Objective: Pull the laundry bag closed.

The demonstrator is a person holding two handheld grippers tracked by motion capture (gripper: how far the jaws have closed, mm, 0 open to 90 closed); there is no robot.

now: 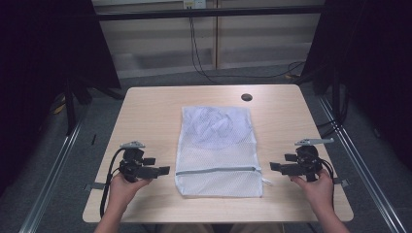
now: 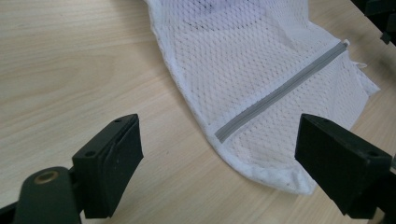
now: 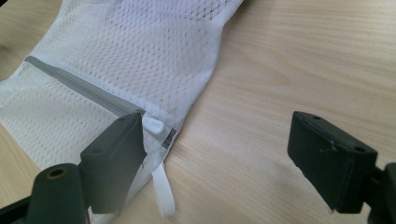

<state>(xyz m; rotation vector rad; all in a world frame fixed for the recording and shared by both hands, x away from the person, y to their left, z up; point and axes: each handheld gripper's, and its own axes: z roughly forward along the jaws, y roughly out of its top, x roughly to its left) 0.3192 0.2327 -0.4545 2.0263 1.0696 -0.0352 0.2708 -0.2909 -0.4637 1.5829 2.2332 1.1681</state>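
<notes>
Work in hand: handling a white mesh bag (image 1: 218, 150) that lies flat in the middle of the bench (image 1: 145, 107), with something pale and rounded showing through its far half.

Bag: spread out smooth, long side running away from the person, near edge close to the bench's front. It touches neither gripper.

Zip: the grey zip (image 1: 216, 170) runs across the near part of the bag, from left edge to right edge. In both gripper views it looks closed along the whole length that shows.

Zip pull: the white pull (image 3: 154, 125) sits at the zip's right end, with a white tab (image 3: 163, 189) hanging off the bag's edge onto the wood.

Left gripper (image 1: 163, 170): held level just left of the bag, pointing at the zip's left end; jaws wide apart, nothing between them but bench and the bag's corner farther off.

Right gripper (image 1: 275, 166): held level just right of the bag, pointing at the pull end; jaws wide apart, empty. One jaw hides part of the bag's edge in its own view, with no grip.

Done, by my reading: bag laid out and zipped, contents inside.

Left, by my reading: either the bag has just been set down and the job is nearly over, or the grasping has not yet begun; the pictures do not settle which.
</notes>
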